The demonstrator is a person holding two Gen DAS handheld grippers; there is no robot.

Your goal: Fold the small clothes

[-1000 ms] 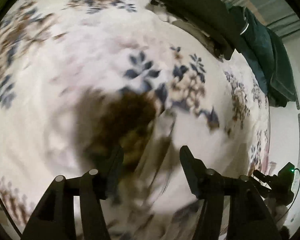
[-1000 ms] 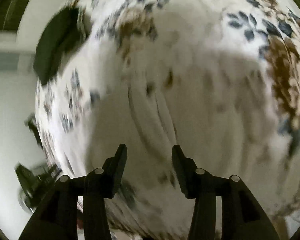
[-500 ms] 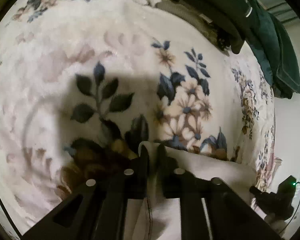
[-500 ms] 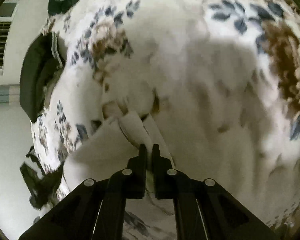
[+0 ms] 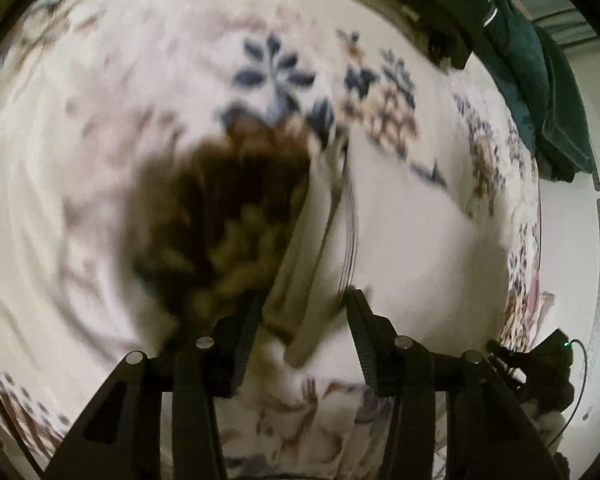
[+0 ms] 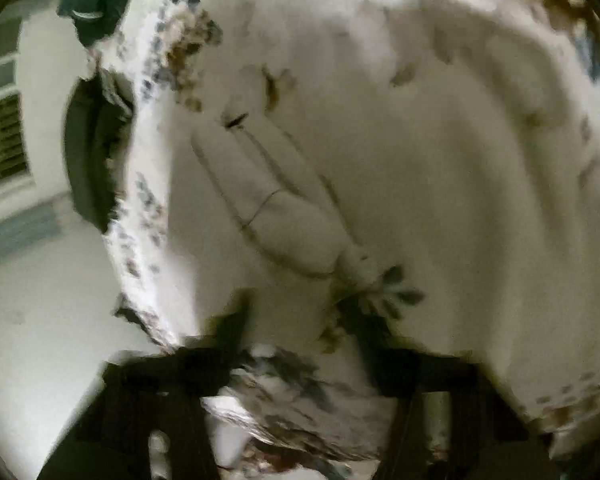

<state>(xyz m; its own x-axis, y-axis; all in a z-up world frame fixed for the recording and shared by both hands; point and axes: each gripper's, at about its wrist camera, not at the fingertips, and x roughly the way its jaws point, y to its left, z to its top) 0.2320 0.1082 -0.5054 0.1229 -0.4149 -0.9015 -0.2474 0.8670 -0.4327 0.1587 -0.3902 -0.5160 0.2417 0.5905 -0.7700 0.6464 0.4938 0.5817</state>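
Left gripper (image 5: 306, 312): black jaws spread wide, nothing between them touching either finger. Just beyond the gap lies the small cream-white cloth garment (image 5: 404, 232), flat on the fluffy white blanket with blue and brown flower print (image 5: 100, 152); its folded seamed edge runs up from the gap, leaning right, the body spreading right of that edge. Left of the edge, a big brown flower patch of the blanket, in shadow. Frame blurred. Far beyond the garment, at the blanket's far edge, a dark green folded cloth pile (image 5: 540, 92). Right gripper (image 6: 300, 320): jaws also wide apart, heavily blurred, holding nothing. Same garment (image 6: 284, 208) lies just past the fingertips, a long folded band with a stitched seam running up-left from the gap, flat on the blanket (image 6: 460, 140). Farther left of the garment, past the blanket edge, a dark rounded cushion-like thing (image 6: 88, 160), unclear what.
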